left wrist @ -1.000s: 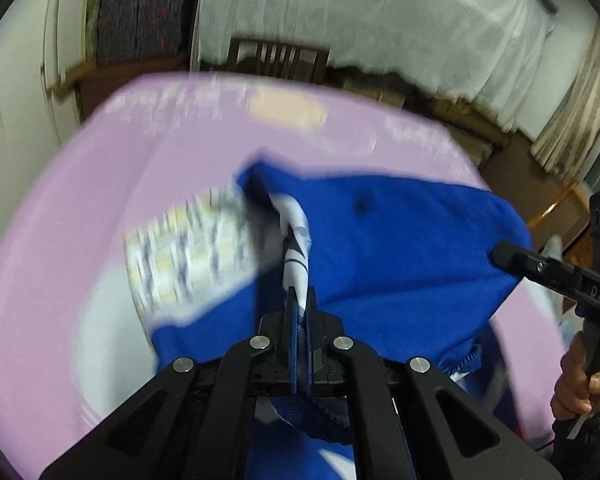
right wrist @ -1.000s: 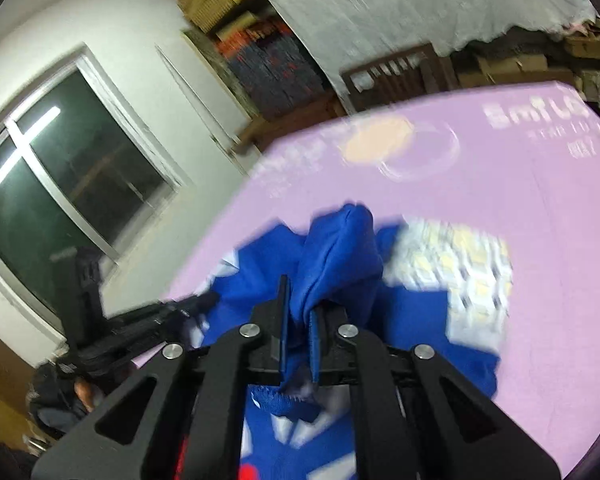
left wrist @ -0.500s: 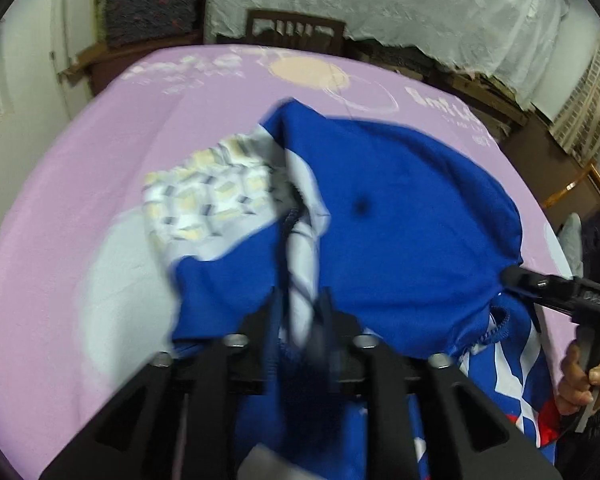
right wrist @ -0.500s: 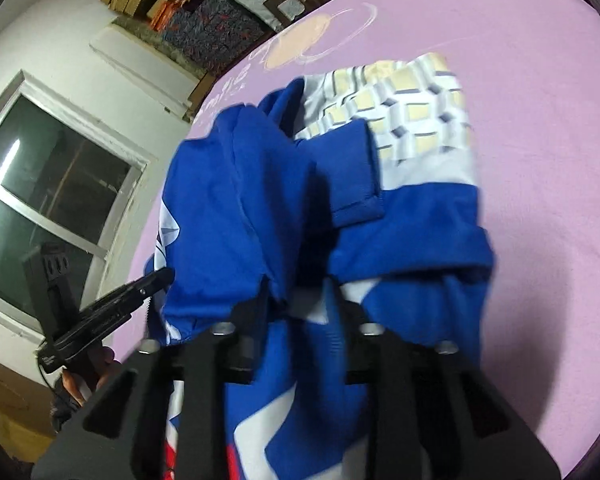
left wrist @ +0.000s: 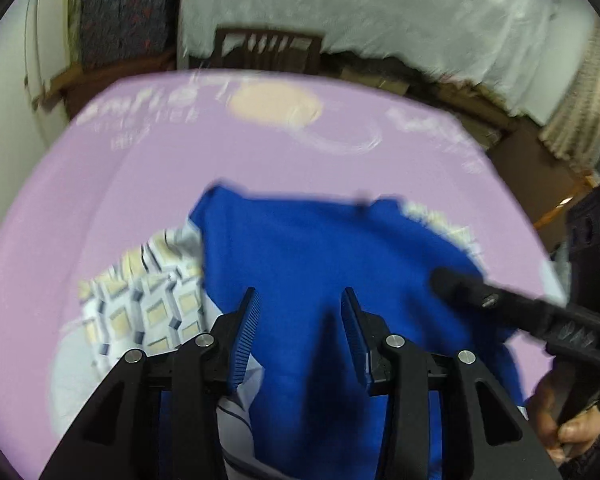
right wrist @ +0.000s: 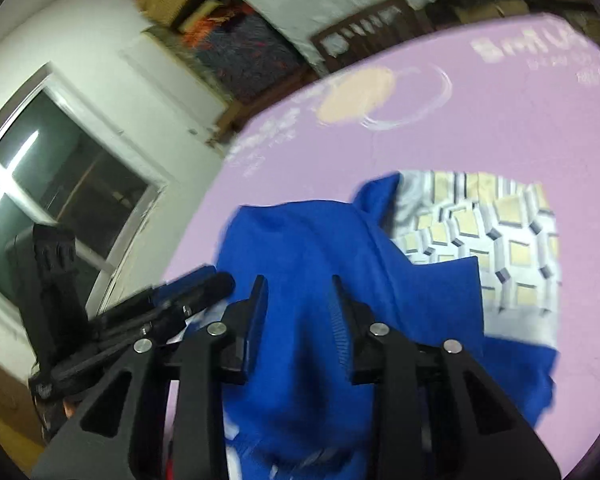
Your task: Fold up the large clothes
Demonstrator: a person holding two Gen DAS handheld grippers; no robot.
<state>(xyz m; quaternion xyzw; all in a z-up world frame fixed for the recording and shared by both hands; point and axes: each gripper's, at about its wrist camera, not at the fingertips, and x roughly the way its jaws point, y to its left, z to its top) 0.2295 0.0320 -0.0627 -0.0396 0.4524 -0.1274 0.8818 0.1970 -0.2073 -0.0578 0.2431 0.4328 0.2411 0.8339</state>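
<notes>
At the bottom centre of the left wrist view the left gripper (left wrist: 298, 330) stands with its jaws parted, having just been opening, and the blue cloth seen between them lies below, free of the ribbed pads. In the right wrist view the right gripper (right wrist: 296, 322) fills the same lower-centre spot, its jaws also apart over a raised hump of blue cloth; they opened and have just drawn in a little, and blur hides any contact, so it seems to clamp nothing. The task's thing, a large soft blue knit garment with a white panel of cream and grey squares (left wrist: 332, 264), lies heaped across the middle of both frames on the lilac printed tablecloth (left wrist: 100, 184), the patterned panel to the lower left in the left view and the centre right in the right view. It looks limp and light, likely to sag, slide and bunch rather than keep a crease, so a hem, cuff or double-layered edge would probably give surer purchase than the loose middle. Toward the top of the frame a dark wooden chair (left wrist: 266, 50) stands before a white draped sheet (left wrist: 380, 12).
</notes>
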